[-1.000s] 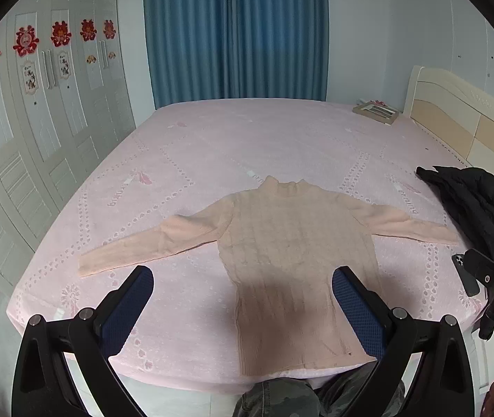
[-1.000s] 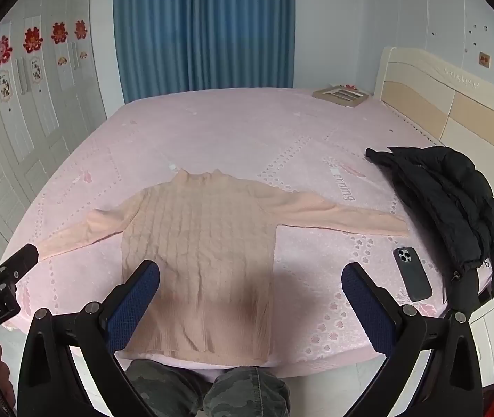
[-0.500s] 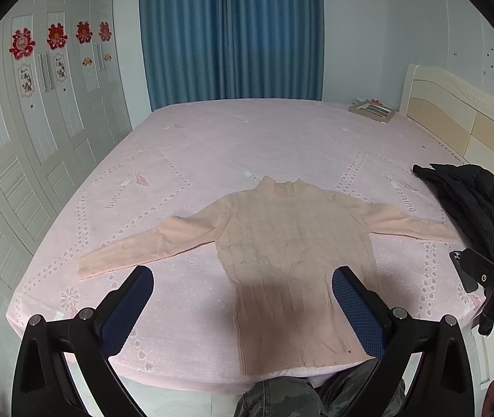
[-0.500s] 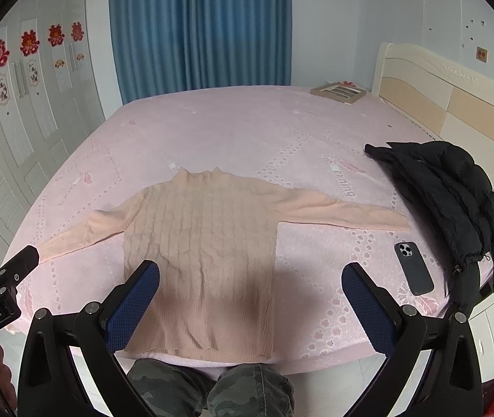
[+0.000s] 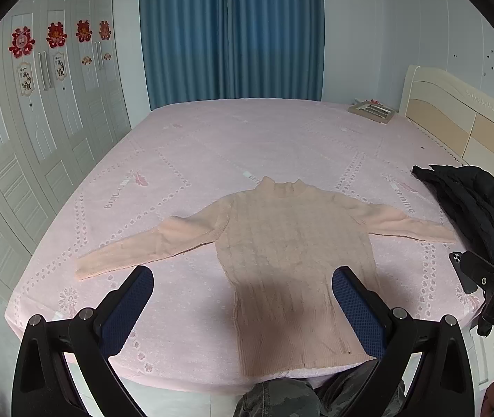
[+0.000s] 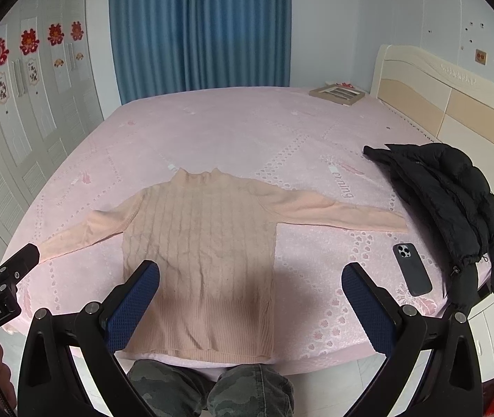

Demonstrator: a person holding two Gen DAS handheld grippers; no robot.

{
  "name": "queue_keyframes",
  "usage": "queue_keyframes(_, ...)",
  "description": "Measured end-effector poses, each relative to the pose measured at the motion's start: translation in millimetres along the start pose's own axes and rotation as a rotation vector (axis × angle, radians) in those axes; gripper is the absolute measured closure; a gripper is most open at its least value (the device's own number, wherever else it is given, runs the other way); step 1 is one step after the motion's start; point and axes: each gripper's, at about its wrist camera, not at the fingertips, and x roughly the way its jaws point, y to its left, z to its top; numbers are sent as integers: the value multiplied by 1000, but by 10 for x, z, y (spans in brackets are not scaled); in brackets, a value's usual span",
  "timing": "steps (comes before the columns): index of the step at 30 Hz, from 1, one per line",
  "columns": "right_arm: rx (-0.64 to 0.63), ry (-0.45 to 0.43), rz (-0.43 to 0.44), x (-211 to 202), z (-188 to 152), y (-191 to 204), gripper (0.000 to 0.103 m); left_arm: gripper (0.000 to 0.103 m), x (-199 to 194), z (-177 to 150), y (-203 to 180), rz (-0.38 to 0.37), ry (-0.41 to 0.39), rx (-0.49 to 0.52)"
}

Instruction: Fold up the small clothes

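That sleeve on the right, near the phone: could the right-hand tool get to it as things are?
Probably yes. The right gripper hangs open and empty above the sweater's hem, and the sleeve lies flat on the bed with nothing over it. The phone and the black jacket lie beside it, apart.

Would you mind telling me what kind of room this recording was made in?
Most likely a home bedroom: a wide bed with a pink cover and padded headboard, white wardrobe doors along one wall, and blue curtains behind. A peach sweater lies spread on the bed.
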Motion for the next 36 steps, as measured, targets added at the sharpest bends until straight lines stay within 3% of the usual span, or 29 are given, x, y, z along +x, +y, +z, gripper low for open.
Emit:
queue_keyframes(25,-3,4,-3,71,-5,66,0,0,124,21,4,-6,-57,2)
queue_keyframes(36,-45,20,42,381,-113,118,0,0,770,-187,313,-67,38,-100)
